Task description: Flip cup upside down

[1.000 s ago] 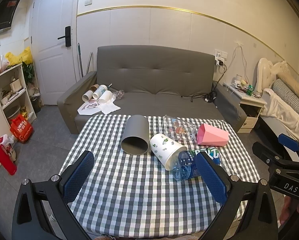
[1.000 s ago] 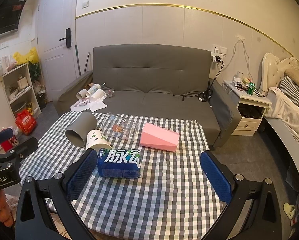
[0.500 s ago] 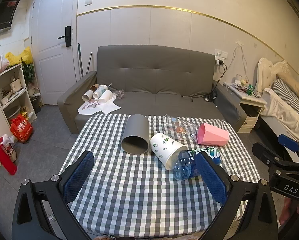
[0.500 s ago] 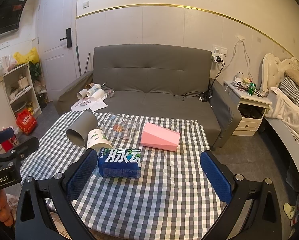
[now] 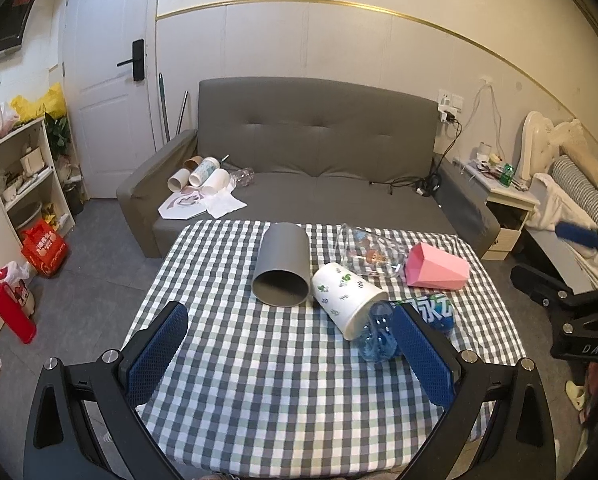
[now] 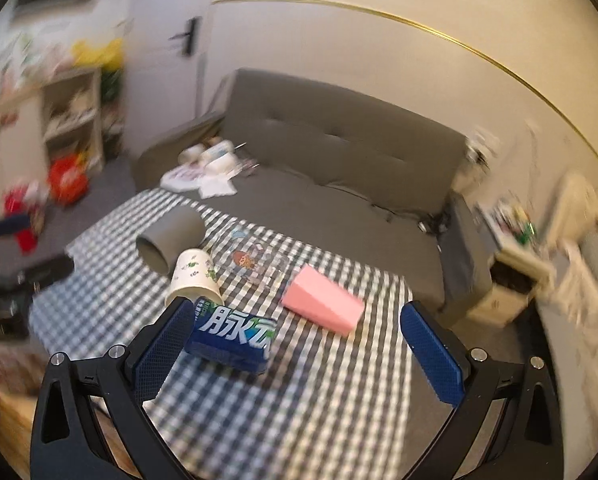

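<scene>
Several cups lie on their sides on the checked table (image 5: 283,392). A grey cup (image 5: 282,268) has its mouth toward me; it also shows in the right wrist view (image 6: 171,236). A white paper cup with green print (image 5: 347,300) lies beside it, also in the right wrist view (image 6: 193,276). A clear glass (image 5: 369,250) and a pink cup (image 5: 437,266) lie further right; the pink cup shows in the right wrist view (image 6: 325,306). My left gripper (image 5: 289,350) is open and empty near the table's front. My right gripper (image 6: 299,342) is open and empty, tilted.
A blue plastic bottle (image 5: 403,324) lies on its side against the white cup, also in the right wrist view (image 6: 233,338). A grey sofa (image 5: 315,160) stands behind the table. Shelves (image 5: 23,176) are at the left, a nightstand (image 5: 503,200) at the right.
My right gripper has swung and tilted, so its view is blurred and rotated. My left gripper has hardly moved. The cups lie as before.
</scene>
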{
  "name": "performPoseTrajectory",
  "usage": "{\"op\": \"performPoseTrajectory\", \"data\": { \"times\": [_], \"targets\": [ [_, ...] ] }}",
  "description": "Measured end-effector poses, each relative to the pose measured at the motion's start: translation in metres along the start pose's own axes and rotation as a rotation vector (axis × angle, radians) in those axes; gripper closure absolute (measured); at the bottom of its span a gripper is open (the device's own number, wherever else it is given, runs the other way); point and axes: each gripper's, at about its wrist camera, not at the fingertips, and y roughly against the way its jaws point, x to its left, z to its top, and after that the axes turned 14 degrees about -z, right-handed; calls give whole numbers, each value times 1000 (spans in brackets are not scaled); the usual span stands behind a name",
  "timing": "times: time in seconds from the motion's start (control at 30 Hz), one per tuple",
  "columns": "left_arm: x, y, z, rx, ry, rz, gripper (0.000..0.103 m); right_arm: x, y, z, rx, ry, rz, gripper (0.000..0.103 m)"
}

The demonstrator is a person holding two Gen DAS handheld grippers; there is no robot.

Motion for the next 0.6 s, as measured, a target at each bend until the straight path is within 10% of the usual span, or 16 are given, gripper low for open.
{"op": "performPoseTrajectory", "data": {
  "times": [0.3,0.6],
  "targets": [
    [19,-36,3,90,0,102,0,61,-43,3,-11,601,178,0],
    [32,-75,-12,246,4,69,0,108,-105,-29,127,728,321,0]
  ]
}}
